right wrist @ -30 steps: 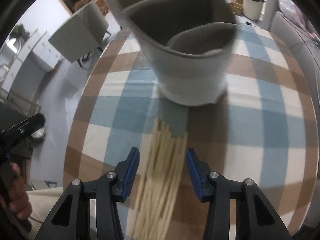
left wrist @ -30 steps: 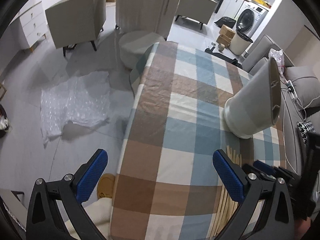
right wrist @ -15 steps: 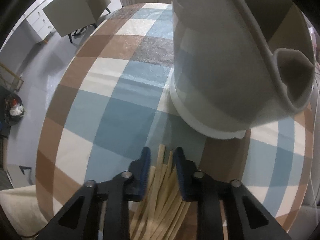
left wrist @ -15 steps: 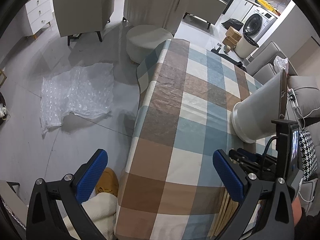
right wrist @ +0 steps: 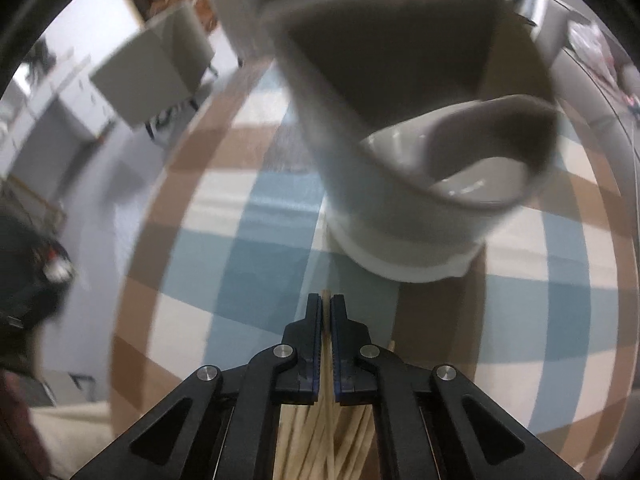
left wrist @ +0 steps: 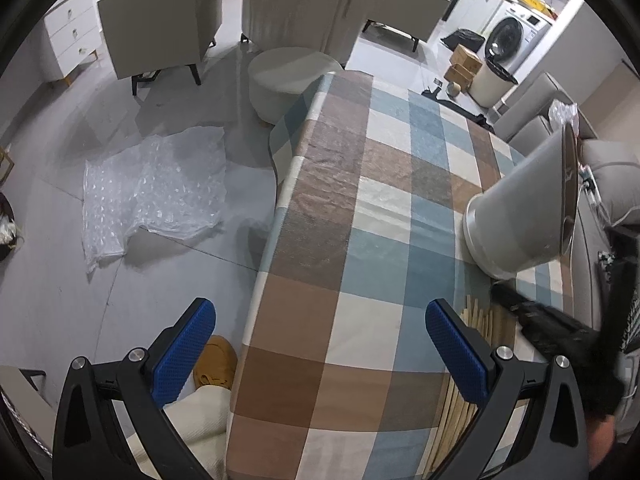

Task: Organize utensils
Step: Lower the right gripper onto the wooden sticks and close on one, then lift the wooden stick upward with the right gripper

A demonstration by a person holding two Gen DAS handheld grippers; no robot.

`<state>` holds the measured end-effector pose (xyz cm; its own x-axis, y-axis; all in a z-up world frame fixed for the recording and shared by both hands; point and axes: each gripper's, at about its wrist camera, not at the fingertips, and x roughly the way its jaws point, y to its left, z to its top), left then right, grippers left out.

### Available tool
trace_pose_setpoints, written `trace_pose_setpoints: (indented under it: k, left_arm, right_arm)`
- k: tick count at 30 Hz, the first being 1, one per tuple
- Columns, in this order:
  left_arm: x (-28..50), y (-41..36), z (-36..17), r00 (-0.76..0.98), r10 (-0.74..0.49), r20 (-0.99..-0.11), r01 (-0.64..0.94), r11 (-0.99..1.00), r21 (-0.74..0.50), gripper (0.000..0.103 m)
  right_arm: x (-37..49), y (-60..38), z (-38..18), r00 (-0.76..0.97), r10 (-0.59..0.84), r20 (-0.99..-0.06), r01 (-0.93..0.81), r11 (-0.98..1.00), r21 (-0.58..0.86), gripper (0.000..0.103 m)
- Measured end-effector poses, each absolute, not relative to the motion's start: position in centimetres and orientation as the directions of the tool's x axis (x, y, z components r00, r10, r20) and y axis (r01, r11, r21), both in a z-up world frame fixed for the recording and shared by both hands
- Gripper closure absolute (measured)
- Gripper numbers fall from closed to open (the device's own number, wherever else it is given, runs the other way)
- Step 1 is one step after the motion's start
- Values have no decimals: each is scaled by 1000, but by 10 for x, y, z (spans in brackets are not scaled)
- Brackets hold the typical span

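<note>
A pile of pale wooden chopsticks (right wrist: 324, 436) lies on the checked tablecloth (right wrist: 256, 256), also seen in the left wrist view (left wrist: 480, 320). My right gripper (right wrist: 326, 308) is shut on one chopstick (right wrist: 326, 300), whose tip pokes out between the pads. Just beyond stands a white divided utensil holder (right wrist: 404, 216), which also shows in the left wrist view (left wrist: 520, 216). My left gripper (left wrist: 320, 328) is open and empty, above the table's near left edge. The right gripper shows dark and blurred in the left wrist view (left wrist: 536, 316).
The table's left edge (left wrist: 276, 216) drops to a grey floor with bubble wrap (left wrist: 156, 184). A round stool (left wrist: 288, 76) and armchairs (left wrist: 160, 24) stand beyond. A sofa (left wrist: 608, 168) runs along the right side.
My right gripper has closed from open around the pile to shut on one chopstick, and it has tilted back toward the holder. The left gripper has stayed open, rising slightly.
</note>
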<state>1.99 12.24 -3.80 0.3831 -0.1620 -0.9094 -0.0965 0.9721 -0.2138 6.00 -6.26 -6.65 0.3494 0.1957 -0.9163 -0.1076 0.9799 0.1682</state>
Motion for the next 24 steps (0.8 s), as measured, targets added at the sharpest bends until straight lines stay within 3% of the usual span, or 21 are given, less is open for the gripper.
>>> trace_pose_setpoints:
  k: [7,11,16,24]
  left_arm:
    - [18,88,-54,296,-206,-933,-22,975,-223,1]
    - [15,60,-65,237,-220,-946,39,975,-217,1]
    - [9,30,-82,197,-159,-967,103,985,-141,1]
    - [11,19,-93,167,-98,-981,104,991,-81,7]
  right_arm:
    - [28,-124,-25,498,318,-807,33,923,384,99]
    - [10,-165,-29,559,369,-742,152,835,529,99]
    - [-4,-199,-33,624,341,-703,236,776,585,99]
    - [-16,-219,-14,739,275,-615,231,755,614,99]
